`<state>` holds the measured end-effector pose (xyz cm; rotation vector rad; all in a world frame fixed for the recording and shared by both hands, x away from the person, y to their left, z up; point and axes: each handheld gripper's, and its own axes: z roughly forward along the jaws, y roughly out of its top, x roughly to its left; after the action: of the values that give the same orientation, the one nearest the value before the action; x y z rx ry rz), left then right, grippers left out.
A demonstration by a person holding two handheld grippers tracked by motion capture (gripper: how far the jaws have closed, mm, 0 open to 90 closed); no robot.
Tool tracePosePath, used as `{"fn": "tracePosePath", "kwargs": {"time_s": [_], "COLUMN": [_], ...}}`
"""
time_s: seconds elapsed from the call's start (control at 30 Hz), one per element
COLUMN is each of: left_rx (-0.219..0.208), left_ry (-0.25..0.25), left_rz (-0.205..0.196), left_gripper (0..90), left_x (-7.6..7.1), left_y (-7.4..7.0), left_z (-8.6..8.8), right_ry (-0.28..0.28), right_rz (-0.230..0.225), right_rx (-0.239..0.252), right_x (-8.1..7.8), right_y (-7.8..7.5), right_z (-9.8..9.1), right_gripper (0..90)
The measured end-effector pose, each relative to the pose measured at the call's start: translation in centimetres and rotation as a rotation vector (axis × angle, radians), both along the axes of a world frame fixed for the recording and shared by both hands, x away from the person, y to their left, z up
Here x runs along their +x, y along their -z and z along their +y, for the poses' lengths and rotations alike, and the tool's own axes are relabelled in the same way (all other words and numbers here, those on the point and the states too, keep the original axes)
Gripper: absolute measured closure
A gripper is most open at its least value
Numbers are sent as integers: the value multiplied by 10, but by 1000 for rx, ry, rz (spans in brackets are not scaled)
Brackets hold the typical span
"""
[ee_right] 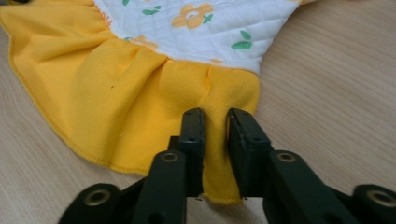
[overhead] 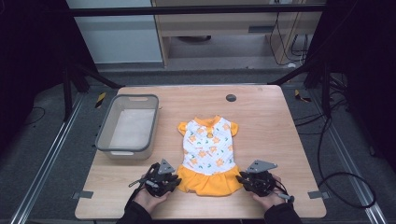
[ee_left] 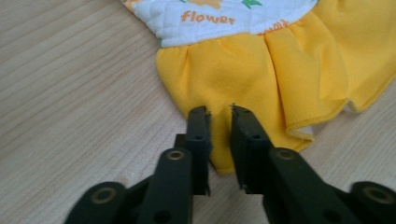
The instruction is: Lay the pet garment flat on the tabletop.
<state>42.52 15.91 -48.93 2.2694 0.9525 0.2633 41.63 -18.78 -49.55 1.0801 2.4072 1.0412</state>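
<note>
A small dress point(overhead: 208, 149) lies flat on the wooden table point(overhead: 275, 126), with a white flower-print top and a yellow skirt toward the near edge. My left gripper point(overhead: 176, 179) sits at the skirt's left hem corner. In the left gripper view its jaws point(ee_left: 219, 112) stand close together with a strip of the yellow skirt point(ee_left: 280, 70) pinched between them. My right gripper point(overhead: 240, 178) is at the skirt's right hem corner. In the right gripper view its jaws point(ee_right: 215, 114) clamp a raised fold of the yellow fabric point(ee_right: 116, 102).
A grey plastic basket point(overhead: 100, 135) with a pale lining stands at the table's left, beyond my left gripper. A dark round cap point(overhead: 230, 98) sits in the tabletop near the far edge. Bare wood lies right of the dress.
</note>
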Motion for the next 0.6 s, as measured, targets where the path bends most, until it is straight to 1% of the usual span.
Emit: {"fn": "tracePosePath", "kwargs": {"time_s": [0.07, 0.13, 0.2, 0.27, 0.3, 0.33, 0.4, 0.43, 0.5, 0.53, 0.6], "left_rx": [2, 14, 23, 27, 24, 17, 17, 15, 8, -2, -25], "left_ry": [5, 2, -5, 0, 9, 9, 13, 12, 11, 15, 6], "left_rz": [6, 8, 9, 13, 27, 24, 18, 14, -5, -19, -50], "left_gripper": [837, 855, 861, 862, 861, 860, 848, 833, 739, 696, 630], "left_x": [1, 1, 0, -4, -7, -9, -12, -13, -15, -16, -17], "left_y": [0, -1, -3, -4, -4, -4, -3, -3, -6, -9, -17], "left_z": [0, 0, 1, 4, 7, 8, 9, 9, 11, 13, 16], "right_ry": [-9, -18, -23, -28, -27, -38, -48, -53, -52, -53, -51], "right_rz": [10, 24, 37, 42, 48, 56, 54, 48, 38, 32, 12], "right_rx": [2, 4, 8, -2, -9, -12, -12, -18, -18, -10, 10], "right_x": [-1, -1, -2, -5, -7, -9, -13, -15, -18, -19, -21], "right_y": [-1, -2, -4, -6, -6, -5, -3, -3, -4, -4, -7], "right_z": [0, 0, -1, -2, -3, -4, -4, -4, -4, -4, -6], "right_gripper": [823, 849, 854, 854, 853, 848, 821, 802, 745, 723, 698]}}
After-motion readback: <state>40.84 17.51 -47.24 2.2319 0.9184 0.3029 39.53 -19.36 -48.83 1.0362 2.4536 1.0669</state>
